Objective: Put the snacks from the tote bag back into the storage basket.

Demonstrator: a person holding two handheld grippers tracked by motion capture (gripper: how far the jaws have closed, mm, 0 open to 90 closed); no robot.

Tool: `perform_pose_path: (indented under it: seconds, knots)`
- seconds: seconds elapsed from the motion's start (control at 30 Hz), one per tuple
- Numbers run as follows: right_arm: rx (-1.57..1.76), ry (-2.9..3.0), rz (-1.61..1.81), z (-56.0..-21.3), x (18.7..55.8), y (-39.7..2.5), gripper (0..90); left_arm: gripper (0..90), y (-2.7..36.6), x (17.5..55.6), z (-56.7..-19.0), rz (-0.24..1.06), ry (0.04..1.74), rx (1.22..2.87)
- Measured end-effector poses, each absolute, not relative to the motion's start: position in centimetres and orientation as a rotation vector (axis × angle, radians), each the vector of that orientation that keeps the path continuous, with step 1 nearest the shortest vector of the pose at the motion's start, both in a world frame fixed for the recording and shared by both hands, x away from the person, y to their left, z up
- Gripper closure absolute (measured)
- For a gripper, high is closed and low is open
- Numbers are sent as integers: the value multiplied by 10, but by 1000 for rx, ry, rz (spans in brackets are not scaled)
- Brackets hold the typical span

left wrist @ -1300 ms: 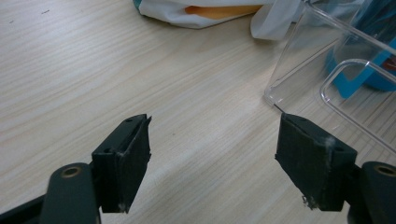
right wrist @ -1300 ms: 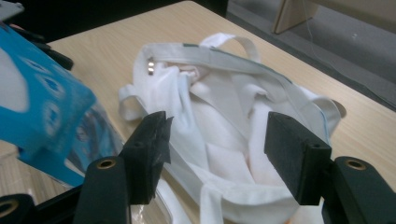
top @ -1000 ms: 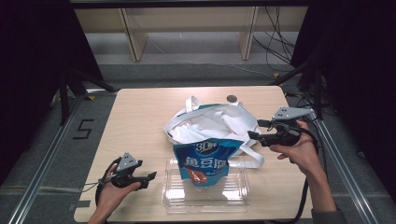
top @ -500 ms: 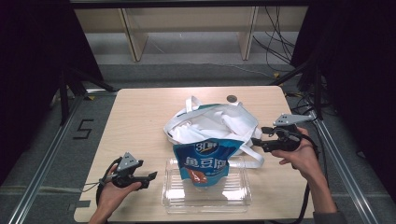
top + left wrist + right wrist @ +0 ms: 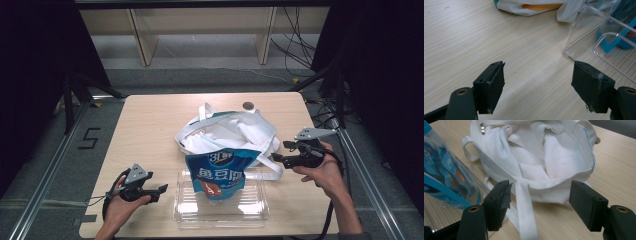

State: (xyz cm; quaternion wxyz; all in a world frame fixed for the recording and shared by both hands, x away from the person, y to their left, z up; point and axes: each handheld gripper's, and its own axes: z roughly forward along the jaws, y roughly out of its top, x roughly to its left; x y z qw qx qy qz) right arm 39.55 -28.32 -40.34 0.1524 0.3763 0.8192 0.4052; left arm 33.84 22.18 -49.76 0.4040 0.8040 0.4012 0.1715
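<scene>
Since a second ago my right gripper (image 5: 278, 159) has dropped lower and drawn back toward the near right, now hanging just off the white tote bag (image 5: 230, 132) at its right side; my left gripper (image 5: 159, 189) has stayed put near the desk's (image 5: 150, 120) near-left corner.

From the right gripper view, my jaws stand wide with nothing between them, framing the bag's near rim and a white strap (image 5: 524, 212) that trails toward me across the wood. The bag's mouth gapes open, with crumpled white cloth inside.

From the left gripper view, those jaws are also wide and empty, hovering over bare wood. The corner of the clear plastic tray (image 5: 584, 32) sits just ahead and to the right of them.

The tray (image 5: 260, 210) lies close to the near edge of the desk, at centre. A blue snack packet (image 5: 217, 172) leans from the bag's near side down into the tray. A small round dark object (image 5: 248, 105) rests by the far edge, behind the bag.

Open room: the whole left half of the desk is bare wood, and a narrower bare strip runs along the right edge beside my right hand (image 5: 327, 172).
</scene>
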Motion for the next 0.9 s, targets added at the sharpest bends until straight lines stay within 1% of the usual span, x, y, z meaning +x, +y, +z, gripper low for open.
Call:
perform_pose_path:
  seconds: [0.2,0.53,0.57,0.83,0.9]
  knots:
    - [1095,2341,1154,-406,389,-288,335,254,223,339,-496,440,1009,2036]
    - [1149,2299,1144,-423,373,-295,334,254,224,339,-496,453,1014,2041]
    - [1159,2299,1154,-425,371,-295,334,254,223,338,-496,441,1034,2025]
    - [1170,2298,1135,-437,363,-300,332,254,223,338,-496,441,1031,2029]
    - [1181,2300,1113,-439,360,-301,327,254,224,339,-496,448,1008,2043]
